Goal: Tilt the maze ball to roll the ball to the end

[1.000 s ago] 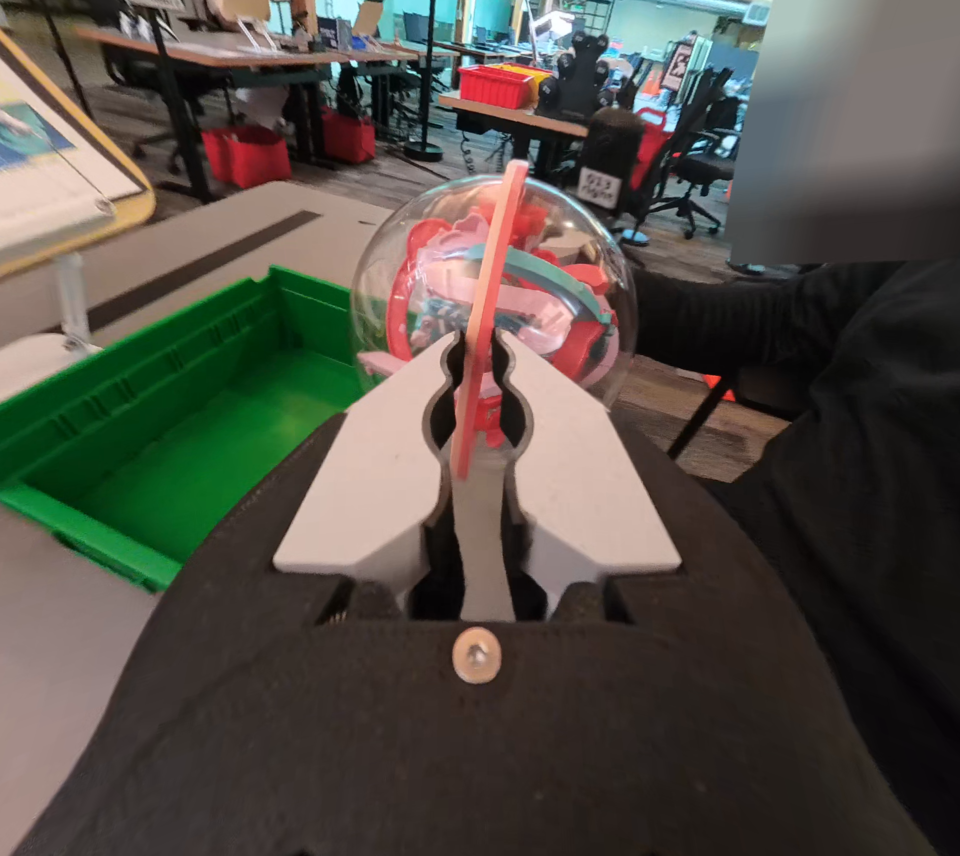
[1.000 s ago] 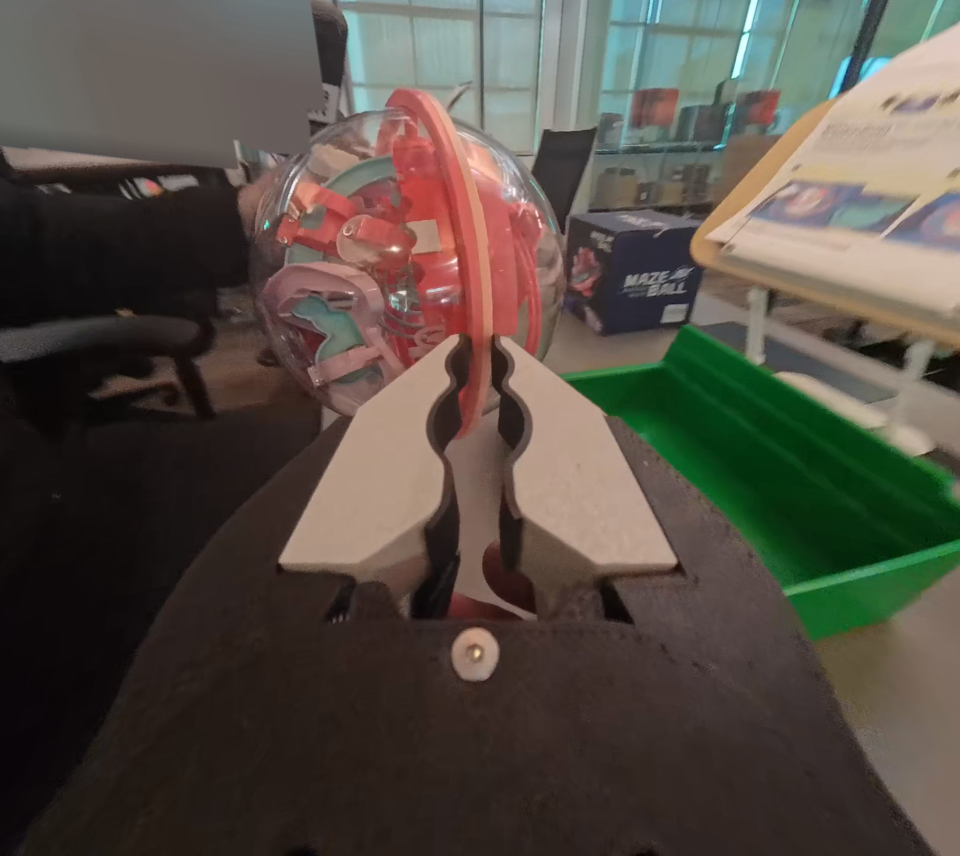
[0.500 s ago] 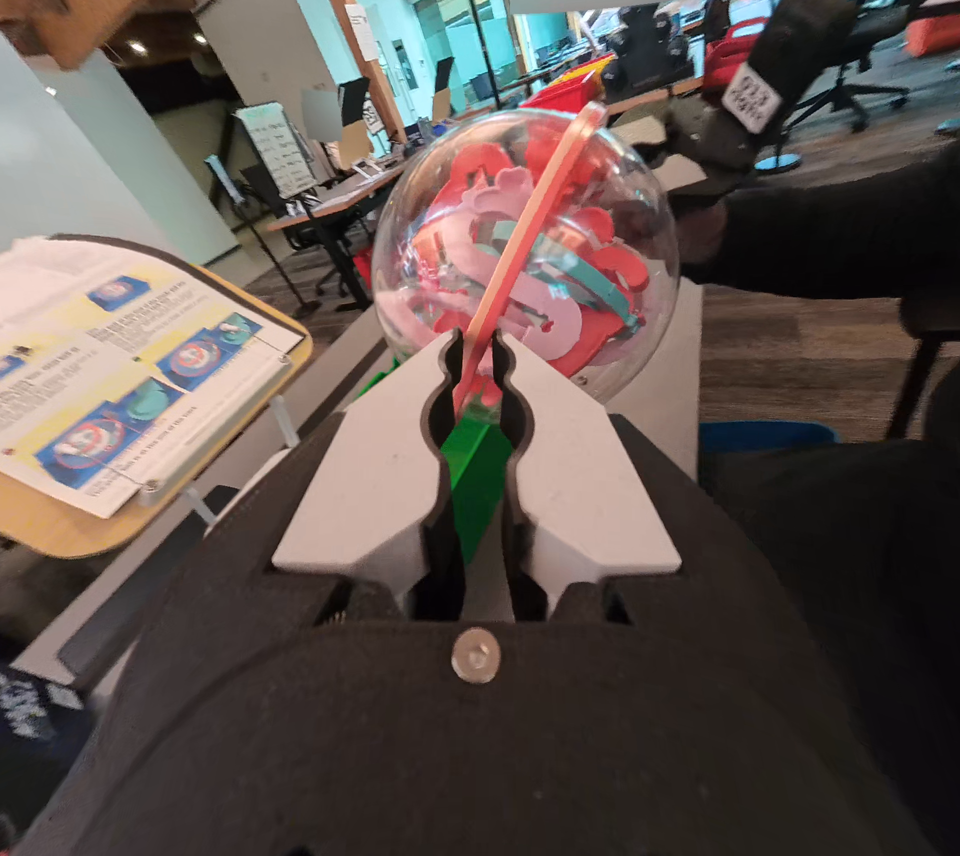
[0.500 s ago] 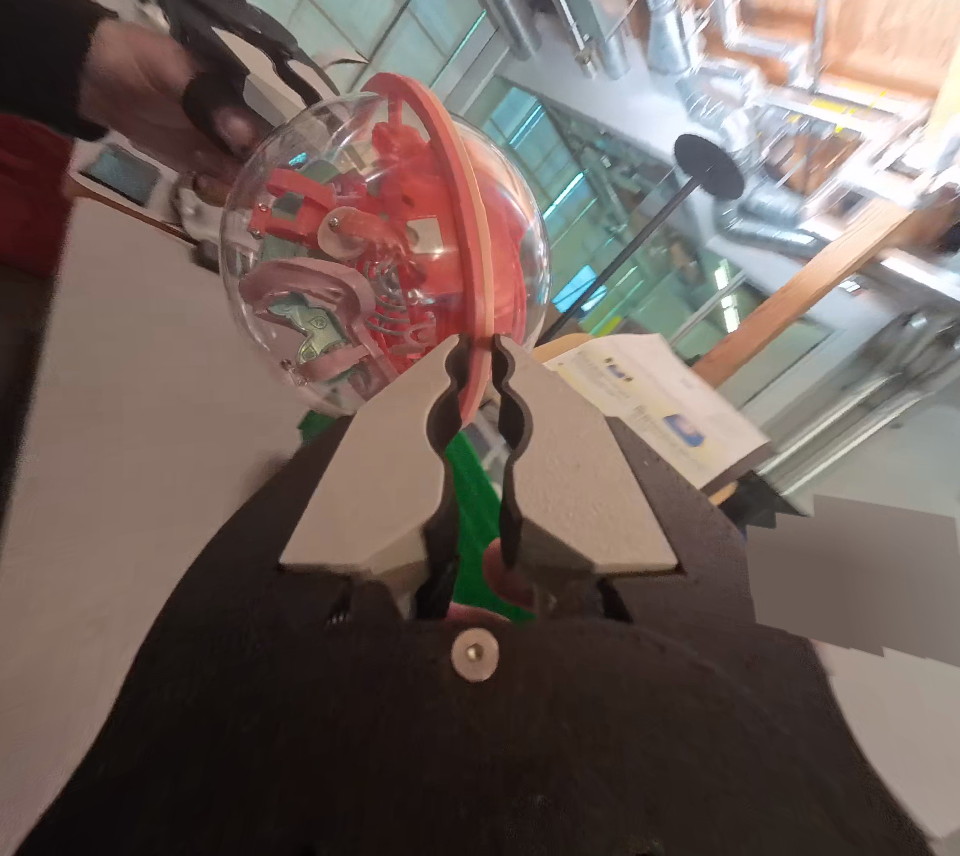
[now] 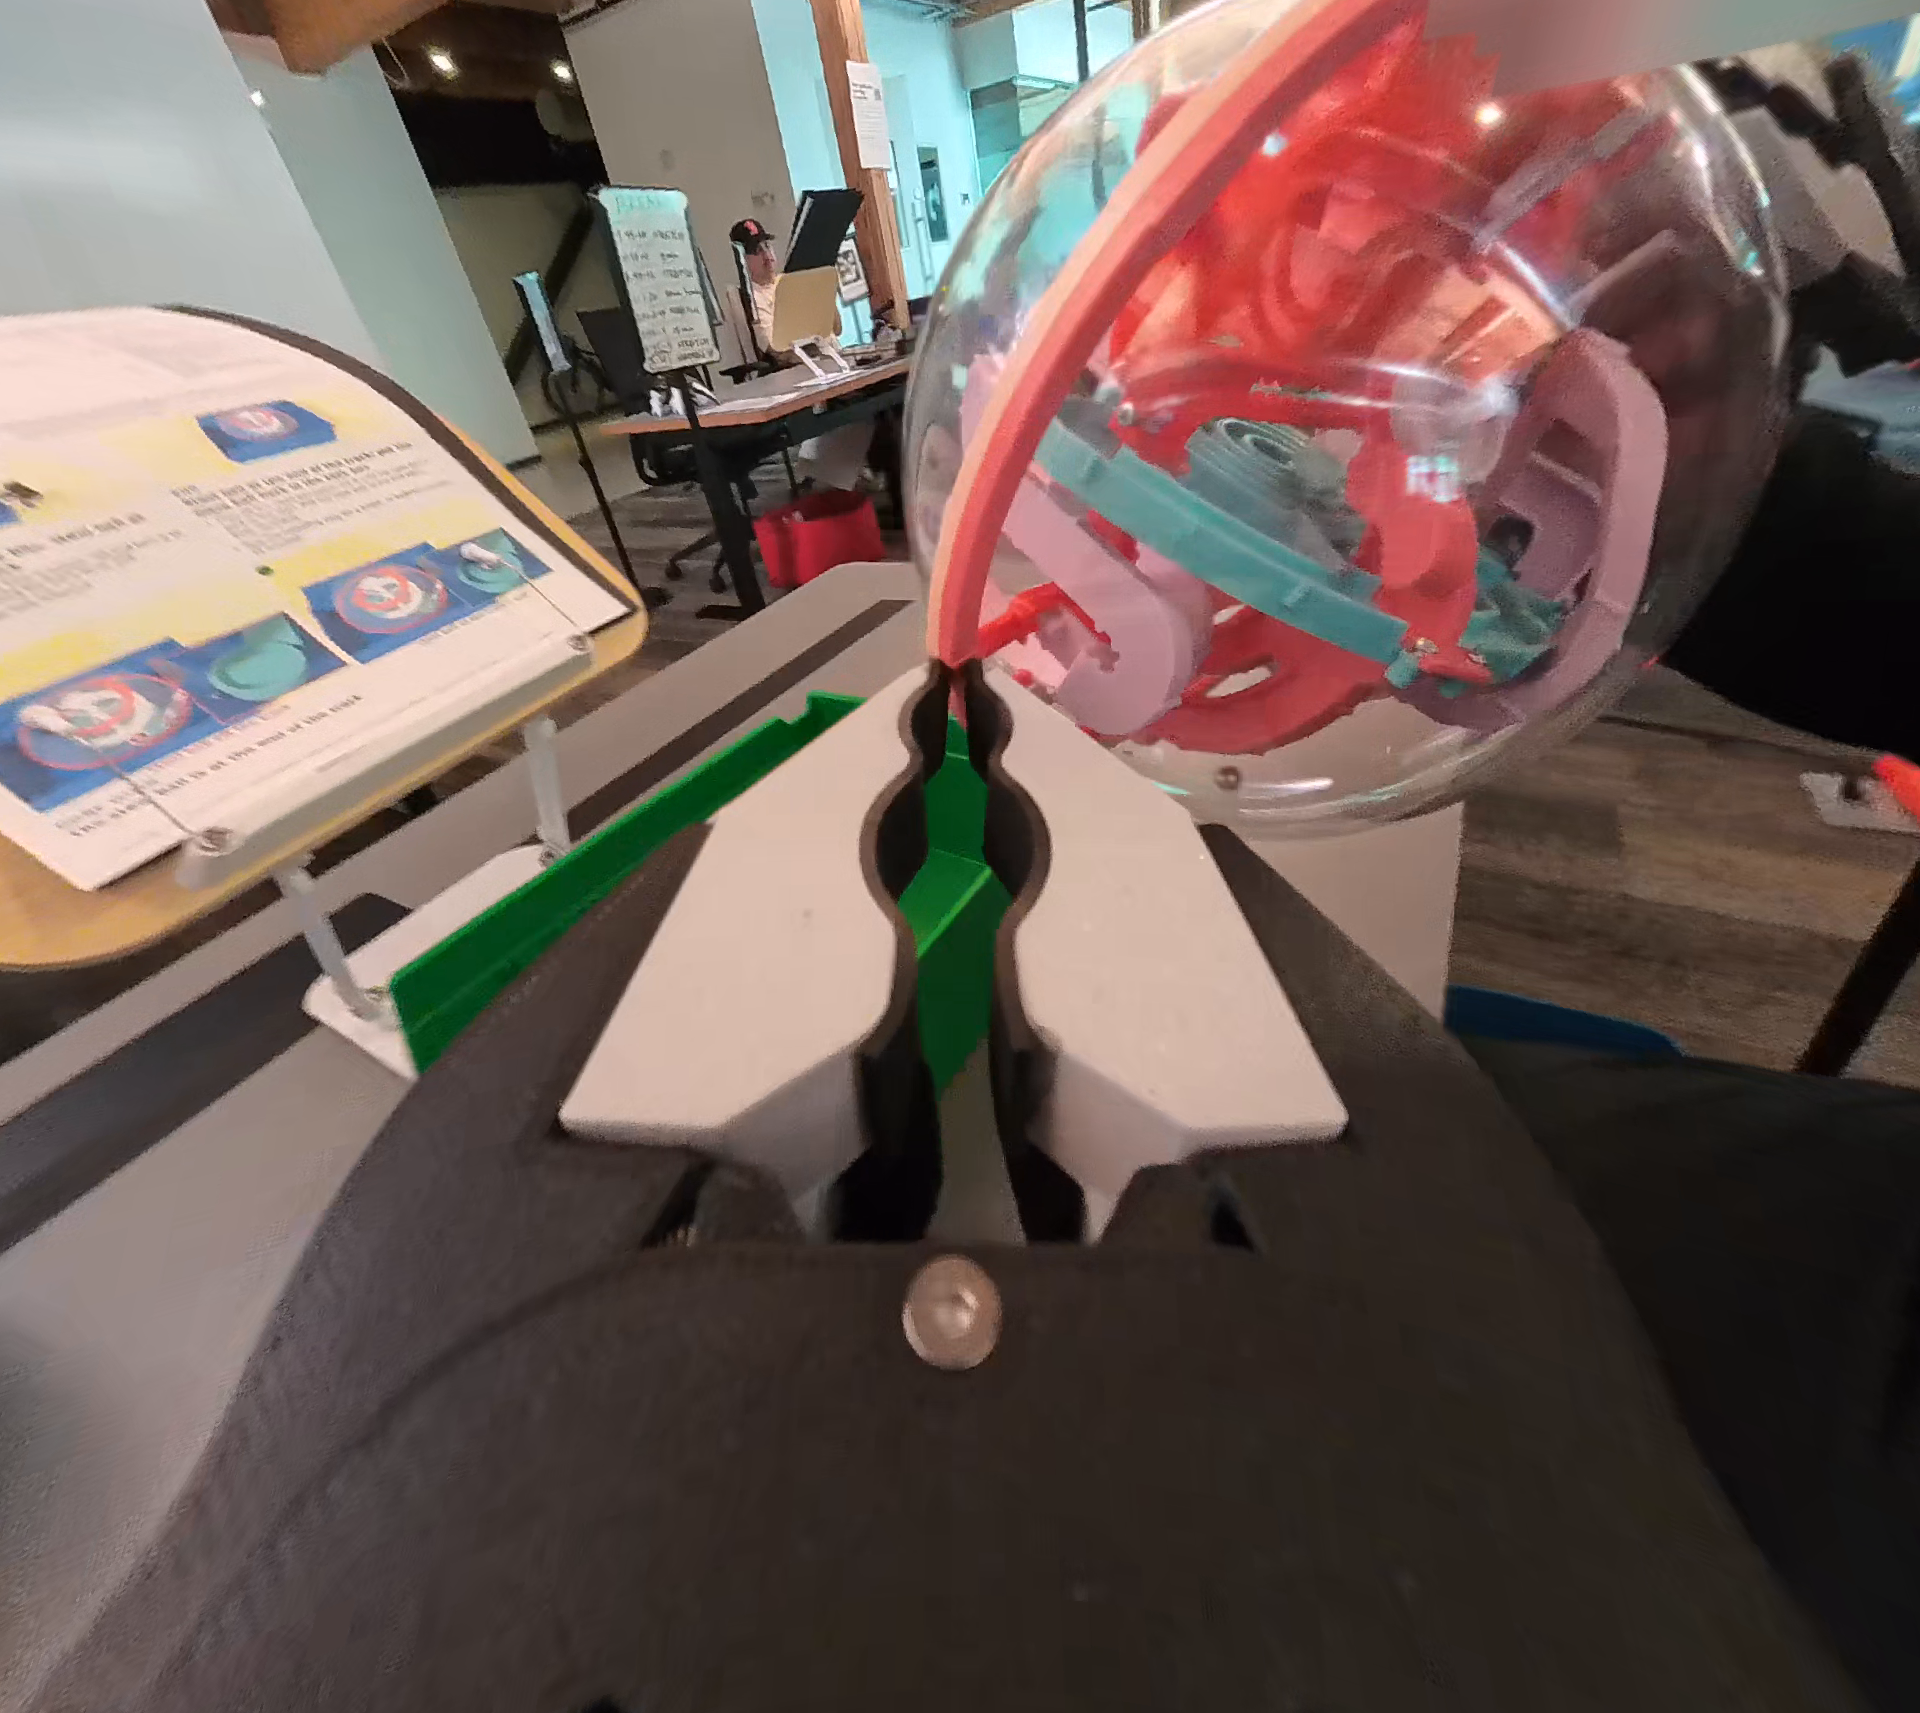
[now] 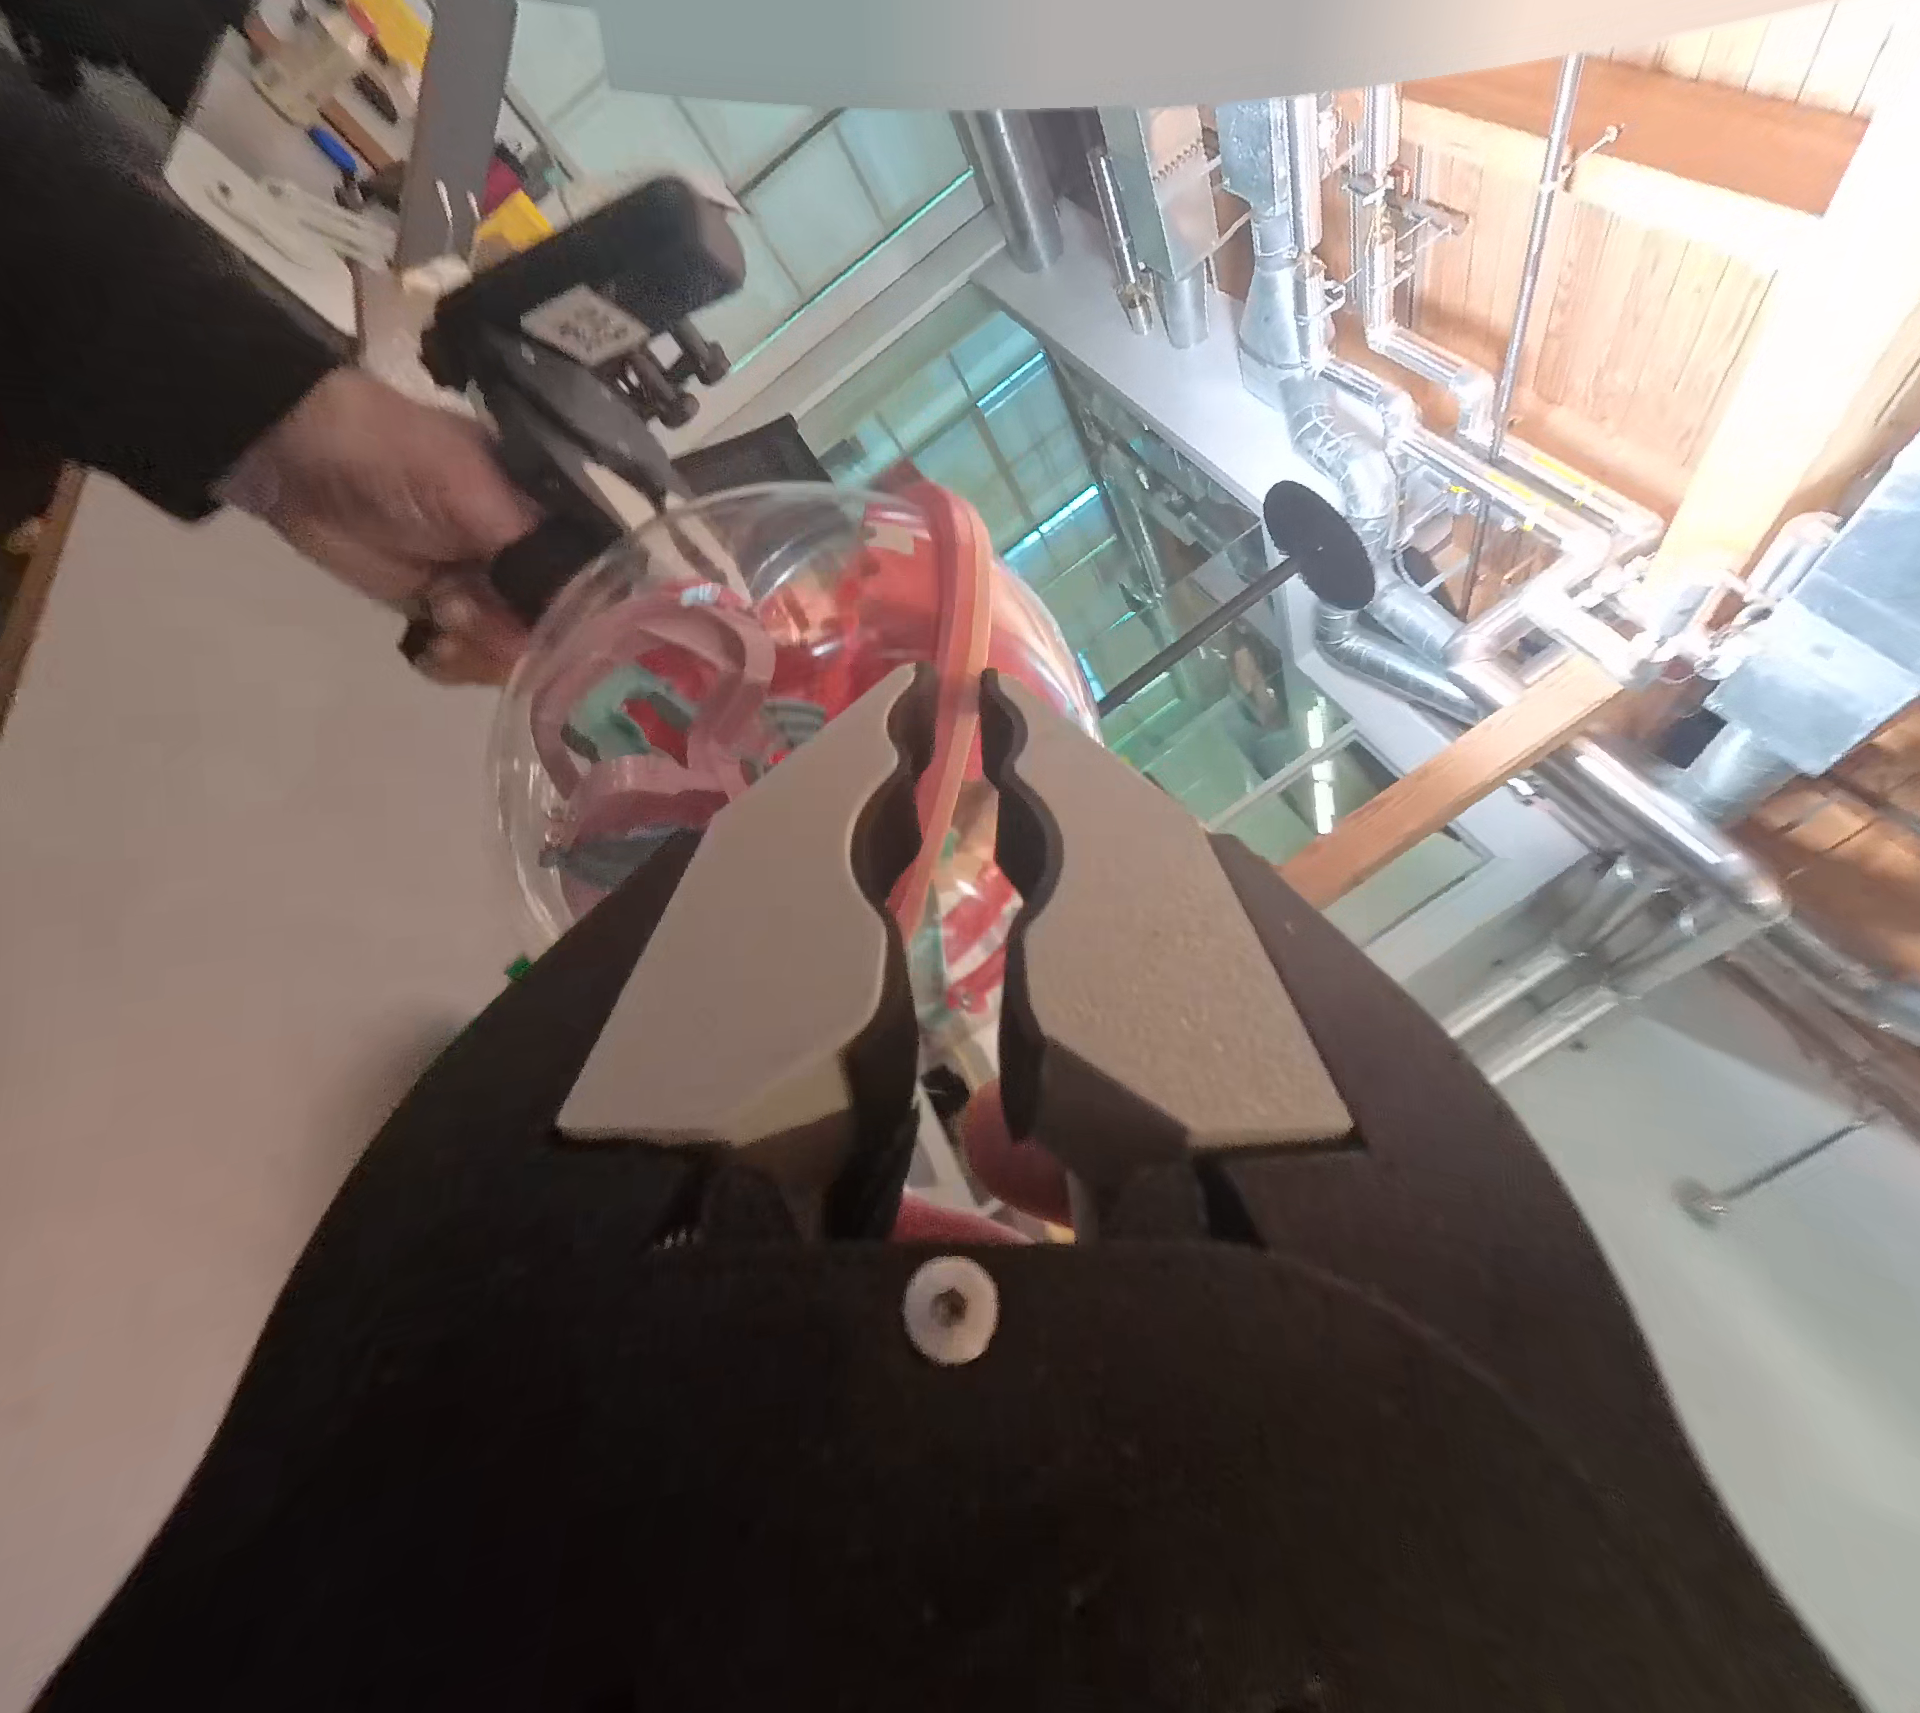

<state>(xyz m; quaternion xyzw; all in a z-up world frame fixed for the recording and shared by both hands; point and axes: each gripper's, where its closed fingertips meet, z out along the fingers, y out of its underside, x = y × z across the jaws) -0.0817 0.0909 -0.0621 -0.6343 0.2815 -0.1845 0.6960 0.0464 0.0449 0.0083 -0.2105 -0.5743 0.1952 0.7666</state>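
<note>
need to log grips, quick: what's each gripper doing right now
Left gripper: shut, tips pinching the very edge of the clear plastic maze ball's coral rim.
Right gripper: shut on the same rim, seated deeper between its fingers.

Clear plastic maze ball [image 5: 1340,437], a transparent sphere packed with red, pink and teal tracks. Ringed by a flat salmon-red equator band [image 5: 1049,375], running on a slant in the left wrist view. Held up off the table, tilted. Band pinched at its lower edge between fingertips there, and between fingertips again in the right wrist view [image 6: 951,624].
</note>
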